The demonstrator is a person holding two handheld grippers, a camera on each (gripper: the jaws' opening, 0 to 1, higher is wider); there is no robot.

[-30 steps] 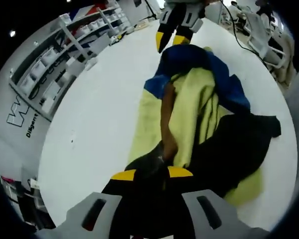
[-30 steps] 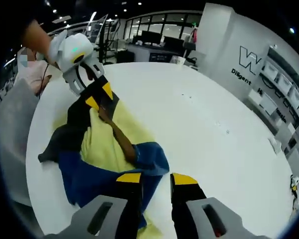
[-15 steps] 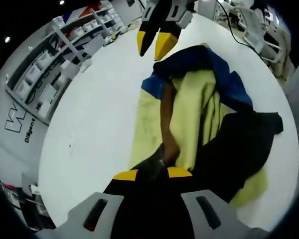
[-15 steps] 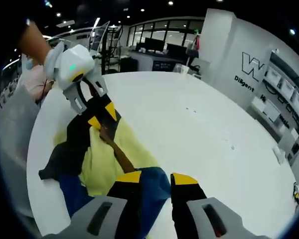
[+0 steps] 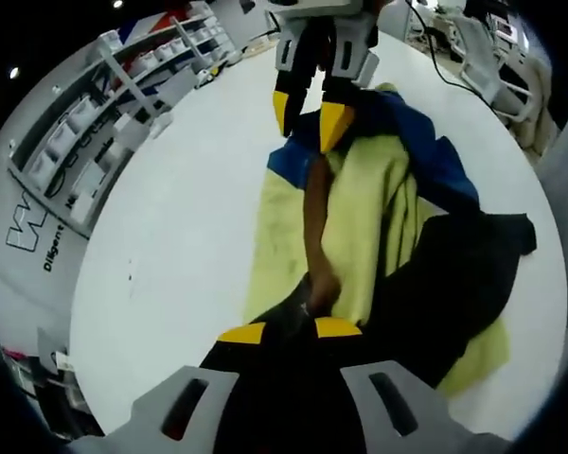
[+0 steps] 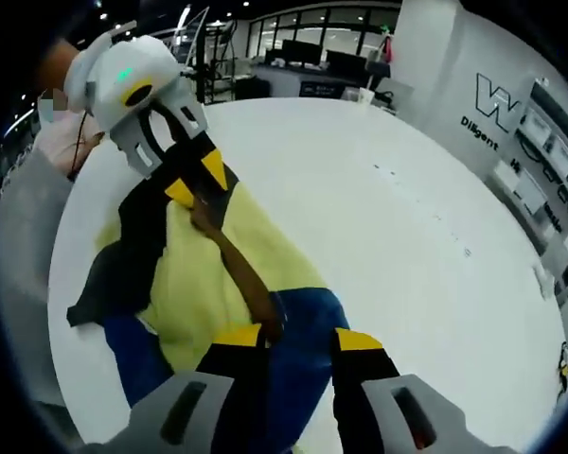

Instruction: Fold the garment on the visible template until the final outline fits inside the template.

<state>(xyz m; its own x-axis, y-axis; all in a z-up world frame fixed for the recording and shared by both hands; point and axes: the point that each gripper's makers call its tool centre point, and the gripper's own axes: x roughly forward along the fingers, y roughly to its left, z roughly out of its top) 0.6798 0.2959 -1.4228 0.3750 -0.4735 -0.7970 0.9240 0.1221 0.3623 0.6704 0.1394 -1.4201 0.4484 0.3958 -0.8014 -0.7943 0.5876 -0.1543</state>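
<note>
A crumpled garment of yellow [image 5: 369,218], blue [image 5: 435,156] and black [image 5: 454,274] panels, with a brown strip [image 5: 312,227], lies on a pale yellow template sheet [image 5: 270,241] on the white table [image 5: 180,236]. My left gripper [image 5: 290,331] is shut on the garment's black end; from the right gripper view I see it [image 6: 197,183] pinching that black cloth. My right gripper [image 6: 299,339] stands open at the opposite end, with the blue cloth [image 6: 303,322] lying between its jaws. In the left gripper view the right gripper [image 5: 308,117] straddles the blue edge.
Shelves with white bins [image 5: 123,104] stand beyond the table's far side, and chairs [image 5: 502,66] at the other. A person's sleeve [image 6: 24,246] is close behind the left gripper. The table's white top [image 6: 407,236] spreads wide beside the garment.
My right gripper has come down from above the table onto the blue end of the garment, and its jaws have spread. The left gripper keeps its hold in the same place.
</note>
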